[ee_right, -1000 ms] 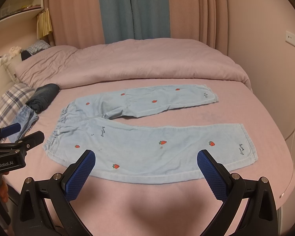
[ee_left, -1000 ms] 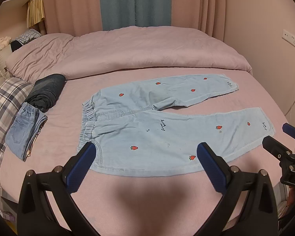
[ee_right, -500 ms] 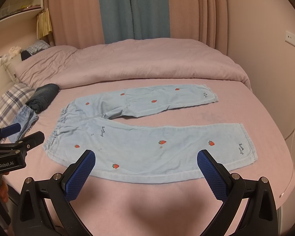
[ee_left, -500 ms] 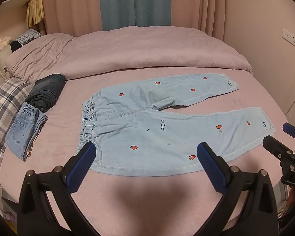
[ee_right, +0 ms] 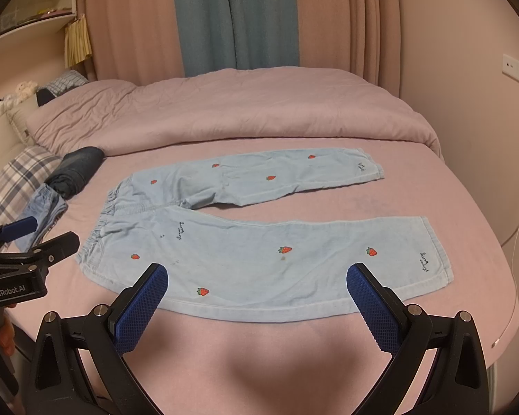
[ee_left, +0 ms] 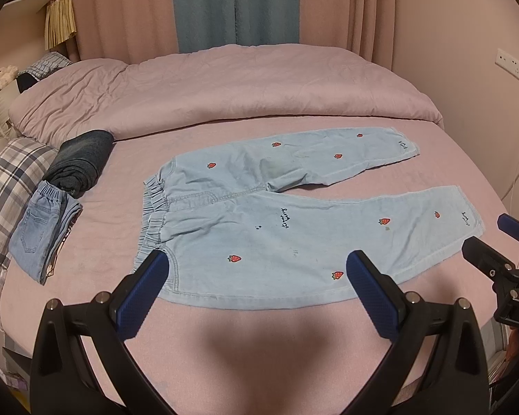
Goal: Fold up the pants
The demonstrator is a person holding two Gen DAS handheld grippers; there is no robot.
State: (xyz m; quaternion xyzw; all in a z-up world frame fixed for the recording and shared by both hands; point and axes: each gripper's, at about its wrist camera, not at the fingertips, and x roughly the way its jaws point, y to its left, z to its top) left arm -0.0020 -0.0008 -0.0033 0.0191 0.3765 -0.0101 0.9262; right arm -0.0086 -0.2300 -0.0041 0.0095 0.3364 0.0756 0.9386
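Here I am holding my left hand-held gripper [ee_left: 257,288] spread wide with nothing between its blue pads, hovering over the bed's near edge. My right hand-held gripper [ee_right: 257,292] is gaping just as wide, equally bare. The light-blue strawberry pants [ee_left: 294,228] are lying flat across the pink bed [ee_left: 259,339], waistband toward the left edge, legs splayed apart. Folded clothes [ee_left: 69,186] are sitting near the left edge, possibly two pieces.
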